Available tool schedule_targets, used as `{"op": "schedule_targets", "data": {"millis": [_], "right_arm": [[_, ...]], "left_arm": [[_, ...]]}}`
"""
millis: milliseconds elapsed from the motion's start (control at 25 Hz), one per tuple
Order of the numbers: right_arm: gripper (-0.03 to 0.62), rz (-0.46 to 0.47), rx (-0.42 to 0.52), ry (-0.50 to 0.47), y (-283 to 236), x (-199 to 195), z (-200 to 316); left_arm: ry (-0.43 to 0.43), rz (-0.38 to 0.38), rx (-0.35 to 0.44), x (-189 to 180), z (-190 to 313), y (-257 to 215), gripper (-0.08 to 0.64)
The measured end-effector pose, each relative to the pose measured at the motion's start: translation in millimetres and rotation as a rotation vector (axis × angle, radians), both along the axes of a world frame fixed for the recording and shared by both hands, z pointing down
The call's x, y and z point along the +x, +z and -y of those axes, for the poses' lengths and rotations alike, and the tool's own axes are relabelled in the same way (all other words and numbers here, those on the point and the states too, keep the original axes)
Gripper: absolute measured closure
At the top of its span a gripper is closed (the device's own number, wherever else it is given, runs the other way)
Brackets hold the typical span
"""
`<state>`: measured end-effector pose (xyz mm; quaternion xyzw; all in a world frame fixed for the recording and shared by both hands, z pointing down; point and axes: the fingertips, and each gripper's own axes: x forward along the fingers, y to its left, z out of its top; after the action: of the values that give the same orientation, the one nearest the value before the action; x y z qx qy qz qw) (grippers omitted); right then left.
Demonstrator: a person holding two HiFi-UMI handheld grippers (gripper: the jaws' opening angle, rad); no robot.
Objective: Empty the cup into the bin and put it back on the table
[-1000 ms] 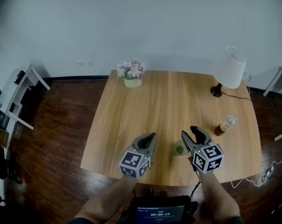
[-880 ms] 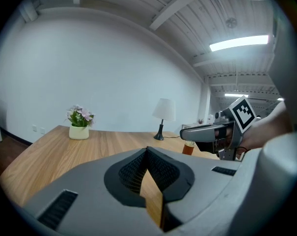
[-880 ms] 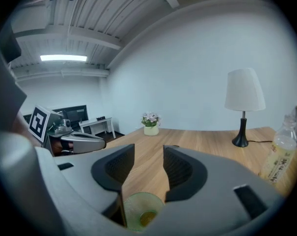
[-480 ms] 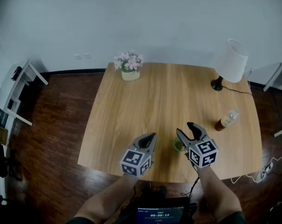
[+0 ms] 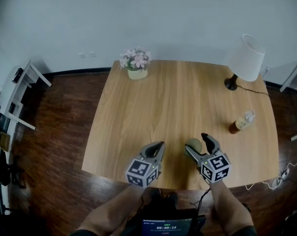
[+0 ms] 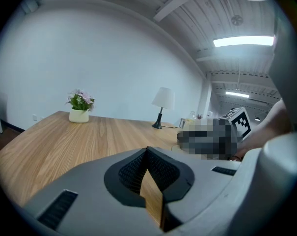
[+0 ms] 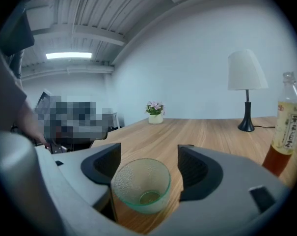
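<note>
Cup (image 7: 141, 183), clear and greenish, sits near the surface's (image 5: 138, 107) five o'clock edge, between the right gripper's (image 5: 196, 142) jaws, which have just been spreading. It is probably light, slick and breakable, so pinch it gently at mid-wall. The left gripper (image 5: 160, 145), at the cup's nine o'clock, has its jaws pressed together.

Each hand carries a grey moulded unit, the left gripper (image 5: 161, 143) and the right gripper (image 5: 196, 142), whose jaws are lined with black ribbed pads (image 7: 193, 167). A white marker cube (image 5: 141, 171) printed with black square codes is mounted at the rear of each unit. A thin black cable (image 5: 207, 196) runs beneath the right unit, and a dark console (image 5: 167, 224) with a lit display is worn at the waist.
</note>
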<state>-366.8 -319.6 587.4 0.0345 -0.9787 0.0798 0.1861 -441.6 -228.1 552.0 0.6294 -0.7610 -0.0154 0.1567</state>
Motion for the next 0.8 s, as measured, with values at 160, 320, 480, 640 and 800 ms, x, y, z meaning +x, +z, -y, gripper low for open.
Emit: {"op": "schedule_targets", "data": {"millis": [160,320,480,640,800], "right_arm": [[0.22,-0.003,0.021,-0.038,8,1,-10],[0.14,-0.016,-0.001,-0.046,24,5,-15],[0.138,-0.036,0.018,-0.062,39,5,-21],[0.139,-0.042,0.034,-0.05,50,1,-20],[0.14,-0.063,0.045,-0.04,62,-1,-20]], "left_arm": [[0.003,-0.011,-0.014,6,-3,9,0.568],[0.011,-0.021,-0.024,13,-6,14,0.568],[0.012,-0.022,-0.034,16,-13,19,0.568],[0.018,-0.022,-0.046,20,-19,25,0.568],[0.031,-0.007,-0.062,26,-23,31,0.568]]}}
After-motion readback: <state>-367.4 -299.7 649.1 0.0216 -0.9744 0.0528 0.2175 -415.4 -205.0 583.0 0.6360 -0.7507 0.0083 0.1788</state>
